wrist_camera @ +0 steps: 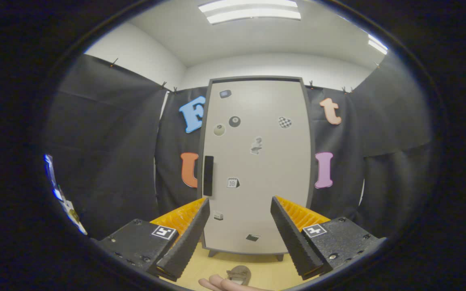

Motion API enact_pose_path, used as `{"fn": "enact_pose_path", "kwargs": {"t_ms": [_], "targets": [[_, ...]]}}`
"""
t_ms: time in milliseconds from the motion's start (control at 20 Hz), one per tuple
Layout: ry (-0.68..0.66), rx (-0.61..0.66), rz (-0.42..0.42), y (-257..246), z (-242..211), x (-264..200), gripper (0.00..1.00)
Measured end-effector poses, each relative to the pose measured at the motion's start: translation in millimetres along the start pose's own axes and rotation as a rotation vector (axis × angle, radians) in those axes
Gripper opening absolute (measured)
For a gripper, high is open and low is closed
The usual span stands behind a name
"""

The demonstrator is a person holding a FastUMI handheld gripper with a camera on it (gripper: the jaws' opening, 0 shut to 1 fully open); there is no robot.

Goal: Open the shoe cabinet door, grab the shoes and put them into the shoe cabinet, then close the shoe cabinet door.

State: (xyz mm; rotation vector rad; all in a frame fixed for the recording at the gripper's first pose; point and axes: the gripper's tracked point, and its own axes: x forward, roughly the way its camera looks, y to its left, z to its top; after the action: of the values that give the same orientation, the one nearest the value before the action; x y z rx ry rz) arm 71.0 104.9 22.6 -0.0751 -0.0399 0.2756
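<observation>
The tool (239,238) has its fingers spread wide, gripping nothing. Beyond them stands a tall pale grey shoe cabinet (265,161), door shut, with a black vertical handle (208,176) and small stickers, their writing too small to read. A brown shoe (239,275) lies on the wooden floor (265,268) between the fingers, beside a person's fingertips (221,284).

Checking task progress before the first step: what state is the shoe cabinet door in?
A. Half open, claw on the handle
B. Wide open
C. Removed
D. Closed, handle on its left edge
D: the shoe cabinet door sits flush in its frame, handle untouched; the claw is open, short of it.
</observation>
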Motion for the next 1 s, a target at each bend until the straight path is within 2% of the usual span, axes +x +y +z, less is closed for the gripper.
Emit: {"fn": "enact_pose_path", "kwargs": {"t_ms": [200, 300, 550, 750, 900, 950, 1000], "targets": [[0.004, -0.049, 0.056, 46.5, 8.3, 52.7, 0.99], [0.026, -0.076, 0.013, 51.3, 2.8, 80.7, 0.98], [0.057, 0.015, -0.053, 58.0, -1.9, 161.5, 0.99], [0.135, 0.150, -0.060, 57.3, -11.9, 214.2, 0.98], [0.157, 0.225, -0.040, 67.4, -17.2, 234.6, 0.94], [0.165, 0.225, -0.013, 75.7, -19.5, 238.1, 0.87], [0.167, 0.208, -0.029, 74.7, -21.7, 241.7, 0.79]]}}
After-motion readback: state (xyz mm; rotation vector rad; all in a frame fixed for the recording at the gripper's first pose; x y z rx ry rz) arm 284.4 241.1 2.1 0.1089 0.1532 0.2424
